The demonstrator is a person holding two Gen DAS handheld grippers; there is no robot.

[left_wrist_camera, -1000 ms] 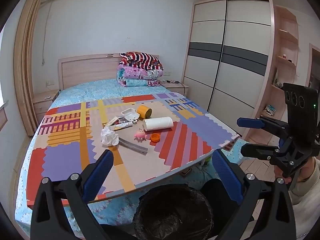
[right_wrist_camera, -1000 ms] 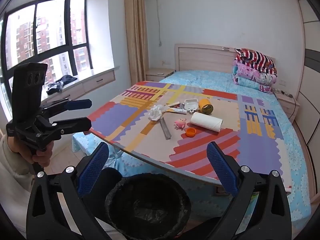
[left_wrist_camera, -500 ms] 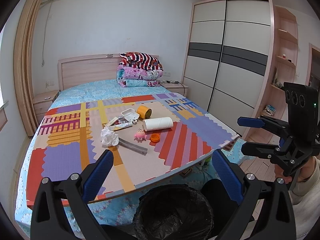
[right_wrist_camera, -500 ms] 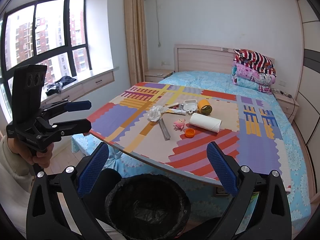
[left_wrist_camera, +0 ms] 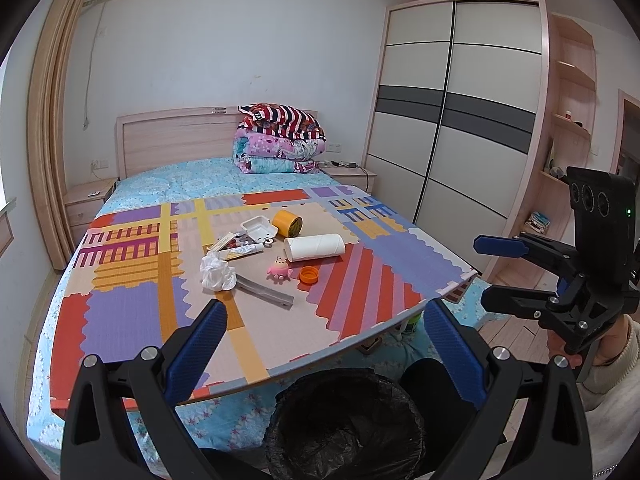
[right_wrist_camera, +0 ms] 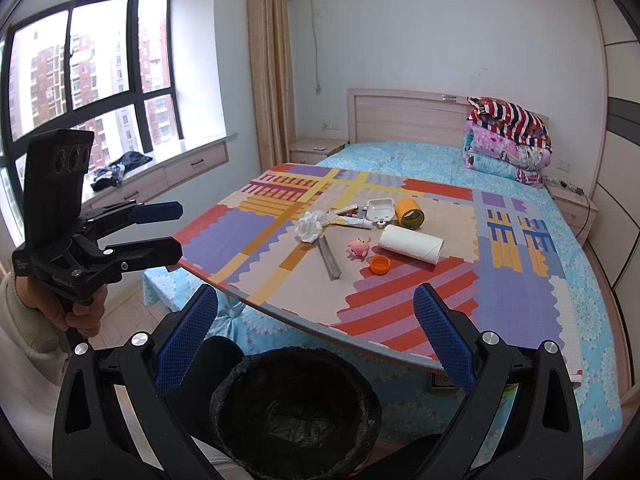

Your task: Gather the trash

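Note:
A colourful foam mat (left_wrist_camera: 132,312) (right_wrist_camera: 400,296) lies on the bed with trash in its middle: a crumpled white tissue (left_wrist_camera: 217,274) (right_wrist_camera: 310,226), a paper roll (left_wrist_camera: 315,246) (right_wrist_camera: 411,243), an orange cap (left_wrist_camera: 309,275) (right_wrist_camera: 380,265), a white foam box (left_wrist_camera: 259,229) (right_wrist_camera: 380,209), a tube (left_wrist_camera: 244,251), a grey strip (left_wrist_camera: 266,293) (right_wrist_camera: 330,257), a tape roll (left_wrist_camera: 288,223) (right_wrist_camera: 410,213) and a pink toy (left_wrist_camera: 279,269) (right_wrist_camera: 359,246). A black-lined bin (left_wrist_camera: 346,420) (right_wrist_camera: 296,412) stands below the mat's near edge. My left gripper (left_wrist_camera: 326,344) (right_wrist_camera: 178,232) and right gripper (right_wrist_camera: 316,336) (left_wrist_camera: 480,274) are both open and empty, short of the mat.
Folded quilts (left_wrist_camera: 280,146) are stacked at the headboard. A sliding wardrobe (left_wrist_camera: 452,128) and shelves stand right of the bed. A window bench (right_wrist_camera: 160,168) and curtain stand left. Nightstands flank the headboard.
Both grippers have drifted slightly toward the mat. Both jaws stay open. Nothing on the mat has moved.

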